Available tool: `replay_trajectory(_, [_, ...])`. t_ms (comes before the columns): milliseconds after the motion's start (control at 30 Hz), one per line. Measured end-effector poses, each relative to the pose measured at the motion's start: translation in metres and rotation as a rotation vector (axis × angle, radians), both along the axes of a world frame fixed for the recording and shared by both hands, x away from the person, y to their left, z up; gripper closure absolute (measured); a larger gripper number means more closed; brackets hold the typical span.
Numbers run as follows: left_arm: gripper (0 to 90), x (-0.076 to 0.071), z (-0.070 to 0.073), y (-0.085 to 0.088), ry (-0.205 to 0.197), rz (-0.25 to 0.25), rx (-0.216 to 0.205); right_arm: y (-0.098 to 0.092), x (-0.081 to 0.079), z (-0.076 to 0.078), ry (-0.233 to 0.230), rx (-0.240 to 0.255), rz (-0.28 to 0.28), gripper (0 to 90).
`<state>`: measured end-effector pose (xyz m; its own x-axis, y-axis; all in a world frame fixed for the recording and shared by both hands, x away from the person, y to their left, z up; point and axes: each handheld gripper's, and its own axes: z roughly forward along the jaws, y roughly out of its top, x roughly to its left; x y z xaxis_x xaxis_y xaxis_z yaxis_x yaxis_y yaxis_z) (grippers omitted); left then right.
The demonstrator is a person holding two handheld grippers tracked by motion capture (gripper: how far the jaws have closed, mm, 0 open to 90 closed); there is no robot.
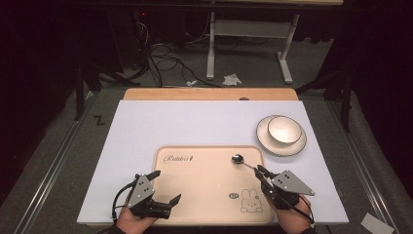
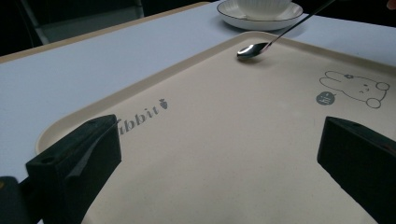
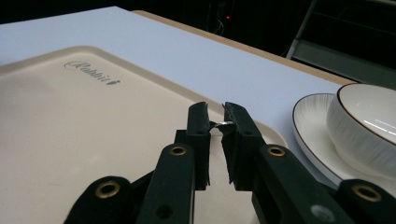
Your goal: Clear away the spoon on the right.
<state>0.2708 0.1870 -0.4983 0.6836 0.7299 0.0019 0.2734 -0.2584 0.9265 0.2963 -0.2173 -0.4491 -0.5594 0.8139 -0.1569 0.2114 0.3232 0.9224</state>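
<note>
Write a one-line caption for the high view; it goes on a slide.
Right gripper holds a spoon over the tray; left gripper open.

A white bowl (image 1: 284, 129) sits on a plate (image 1: 292, 147), on the table (image 1: 195, 122).

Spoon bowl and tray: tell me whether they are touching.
Touching. In the left gripper view the spoon bowl rests on the tray with its shadow right beneath it, while the right gripper holds the handle.
</note>
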Motion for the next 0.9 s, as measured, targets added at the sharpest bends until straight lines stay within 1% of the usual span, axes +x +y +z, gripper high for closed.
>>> replay_trajectory(33, [0.4,0.000,0.000,0.000,-0.001,-0.003,0.004,0.000,0.001,-0.001,-0.003,-0.012,0.001,82.9])
replay_trajectory(100, [0.4,0.000,0.000,-0.001,-0.003,-0.005,0.006,0.002,0.003,-0.002,0.001,-0.002,-0.001,82.8])
replay_trajectory(167, [0.4,0.001,0.000,-0.001,-0.005,-0.002,0.005,0.002,0.003,-0.003,0.002,-0.005,-0.002,82.7])
replay_trajectory(267, [0.4,0.000,0.001,0.000,-0.006,0.003,-0.003,0.005,0.005,-0.006,0.025,0.012,-0.008,82.5])
replay_trajectory(333, [0.4,0.000,0.001,0.000,-0.006,0.002,-0.003,0.007,0.005,-0.009,0.029,-0.002,0.003,82.4])
replay_trajectory(400, [0.4,0.001,0.000,0.000,0.000,-0.001,-0.003,0.009,0.003,-0.010,0.032,-0.016,-0.002,82.3])
replay_trajectory(467, [0.4,0.000,0.000,-0.001,-0.002,-0.003,-0.002,0.010,0.002,-0.012,0.038,-0.018,-0.004,82.0])
replay_trajectory(500, [0.4,0.000,0.000,-0.001,-0.003,-0.005,-0.002,0.010,0.001,-0.013,0.039,-0.027,-0.006,80.4])
replay_trajectory(533, [0.4,0.000,0.000,-0.001,-0.003,-0.007,-0.001,0.010,0.000,-0.015,0.041,-0.036,-0.009,75.8])
replay_trajectory(600, [0.4,0.000,0.000,-0.001,0.000,-0.009,0.001,0.010,-0.002,-0.018,0.053,-0.040,-0.016,67.3])
replay_trajectory(667, [0.4,0.000,0.000,-0.001,-0.001,-0.008,0.001,0.010,-0.004,-0.020,0.069,-0.048,-0.022,65.1])
replay_trajectory(833, [0.4,0.000,0.000,-0.001,-0.004,-0.007,0.001,0.012,-0.008,-0.024,0.075,-0.076,-0.032,64.6])
replay_trajectory(867, [0.4,0.000,0.000,-0.001,-0.005,-0.007,0.001,0.013,-0.009,-0.024,0.082,-0.075,-0.038,65.9])
replay_trajectory(900, [0.6,0.000,0.000,-0.001,-0.005,-0.006,0.000,0.013,-0.010,-0.025,0.085,-0.082,-0.038,70.4])
